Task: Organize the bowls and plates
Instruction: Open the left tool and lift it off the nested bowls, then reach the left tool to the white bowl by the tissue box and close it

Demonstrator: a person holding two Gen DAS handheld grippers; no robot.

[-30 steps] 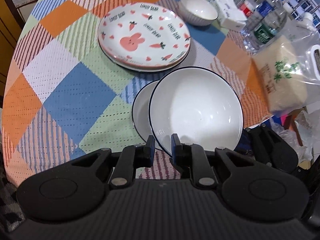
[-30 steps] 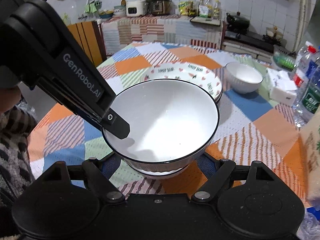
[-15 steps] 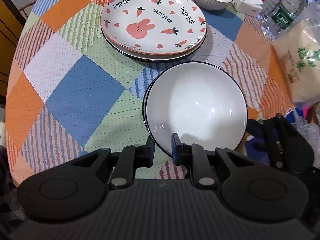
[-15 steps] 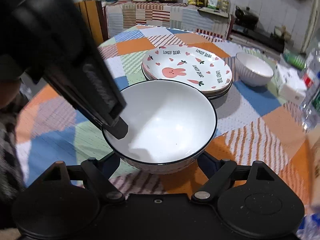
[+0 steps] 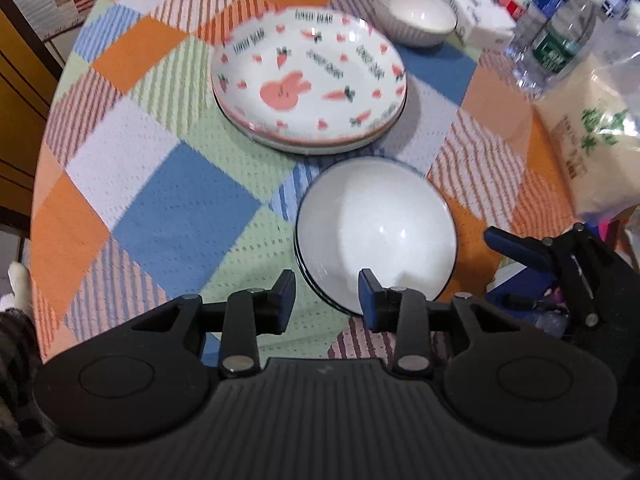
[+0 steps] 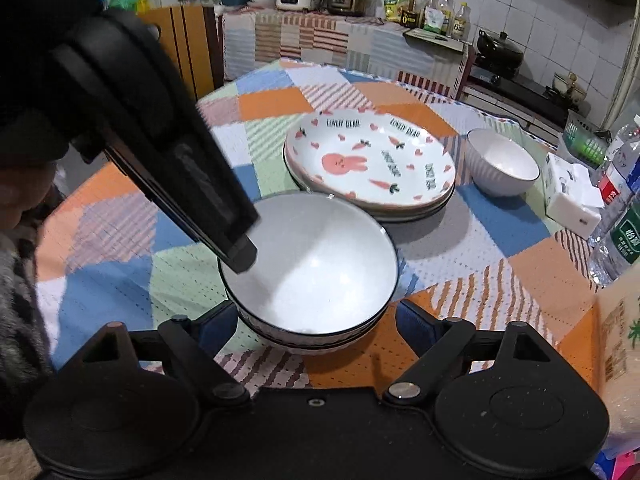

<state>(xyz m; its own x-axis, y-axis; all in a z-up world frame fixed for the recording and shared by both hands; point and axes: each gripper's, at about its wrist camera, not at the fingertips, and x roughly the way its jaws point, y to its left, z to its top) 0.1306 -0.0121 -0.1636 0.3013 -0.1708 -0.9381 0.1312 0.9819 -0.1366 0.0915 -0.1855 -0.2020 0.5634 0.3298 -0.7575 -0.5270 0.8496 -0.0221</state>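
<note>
A white bowl with a dark rim (image 5: 376, 236) sits nested in a second one like it (image 6: 316, 340) on the patchwork tablecloth (image 5: 176, 216). My left gripper (image 5: 326, 294) straddles the near rim; its jaws are opening and the pads no longer press on it. In the right wrist view one of its fingers (image 6: 240, 256) hangs over the bowl's left rim. My right gripper (image 6: 316, 326) stands open, one finger on each side of the stack's base with small gaps. Behind lie stacked rabbit-pattern plates (image 5: 308, 80) and a small ribbed bowl (image 5: 416, 16).
A tissue pack (image 5: 476, 12), water bottles (image 5: 556, 40) and a large bag with green print (image 5: 592, 140) crowd the table's right side. The table edge curves along the left and near side. A striped sleeve (image 6: 20, 312) shows at the left.
The upper bowl has gone from offset above the lower one to sitting down inside it. My left gripper's jaws have parted from its rim. The right gripper stays wide.
</note>
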